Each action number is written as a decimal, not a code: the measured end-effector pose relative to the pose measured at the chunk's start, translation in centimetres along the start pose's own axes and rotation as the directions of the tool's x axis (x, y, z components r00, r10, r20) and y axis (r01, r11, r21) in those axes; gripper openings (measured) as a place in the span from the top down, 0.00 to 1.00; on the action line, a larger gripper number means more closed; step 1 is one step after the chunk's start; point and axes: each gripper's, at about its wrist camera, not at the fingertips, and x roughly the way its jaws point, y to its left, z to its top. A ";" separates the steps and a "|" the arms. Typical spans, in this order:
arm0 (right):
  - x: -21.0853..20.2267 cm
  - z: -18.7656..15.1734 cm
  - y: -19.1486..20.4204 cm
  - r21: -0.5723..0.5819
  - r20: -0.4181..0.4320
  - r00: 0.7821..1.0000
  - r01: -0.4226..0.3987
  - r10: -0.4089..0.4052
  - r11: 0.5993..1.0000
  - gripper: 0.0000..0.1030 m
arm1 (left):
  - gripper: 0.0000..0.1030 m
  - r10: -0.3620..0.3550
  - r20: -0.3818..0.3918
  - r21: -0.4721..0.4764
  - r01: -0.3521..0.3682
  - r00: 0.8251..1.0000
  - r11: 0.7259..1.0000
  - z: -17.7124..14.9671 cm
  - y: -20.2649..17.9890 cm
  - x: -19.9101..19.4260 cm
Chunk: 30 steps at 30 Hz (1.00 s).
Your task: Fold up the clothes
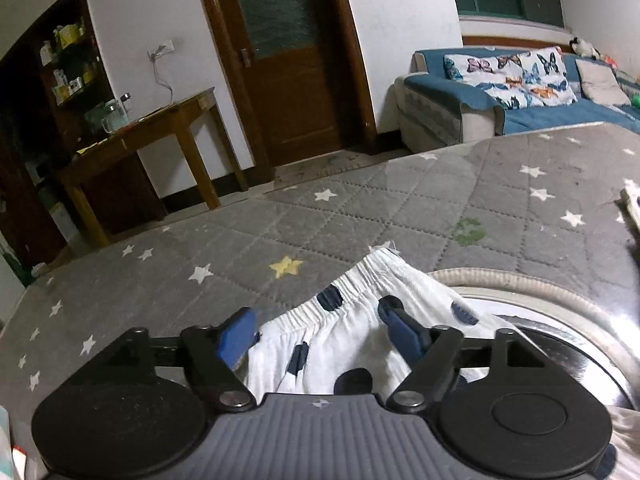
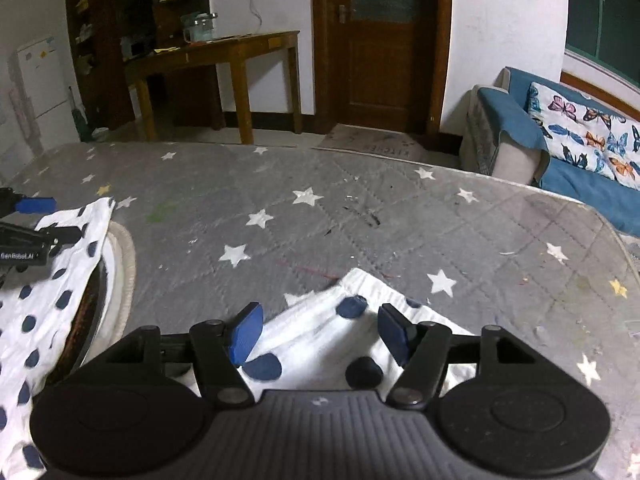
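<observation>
Clearly, white garment (image 1: 360, 320) with navy dots, elastic waistband gathered.

My left tool (image 1: 318, 330) covers the near part of the polka-dot garment (image 1: 352, 344), so I can't tell its full shape. The metal basin (image 1: 560, 344) runs off the frame's right edge.

The left gripper (image 2: 28, 216) body reads "GenRobot.AI"; the doormat (image 2: 372, 145) by the door reads "KITCHEN", upside down.

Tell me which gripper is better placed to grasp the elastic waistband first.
Left. The left gripper is open around the waistband of the dotted garment; the right gripper faces another corner.
</observation>
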 end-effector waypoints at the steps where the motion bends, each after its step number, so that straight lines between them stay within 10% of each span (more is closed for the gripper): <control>1: -0.4 -0.2 0.0 -0.001 -0.004 1.000 0.004 -0.004 1.000 0.34 | 0.17 -0.005 0.005 -0.003 0.005 1.000 1.000 -0.1 0.0 -0.5; 19: -11.0 -9.0 1.8 0.042 -0.044 0.999 0.003 -0.001 0.999 0.20 | 0.00 -0.210 0.042 0.058 0.207 0.977 0.977 -4.5 -5.7 -14.6; 30: -16.3 -14.2 3.4 0.052 -0.040 0.999 0.018 -0.016 0.998 0.19 | 0.00 -0.392 0.008 0.062 0.391 0.920 0.918 -9.5 -10.0 -22.8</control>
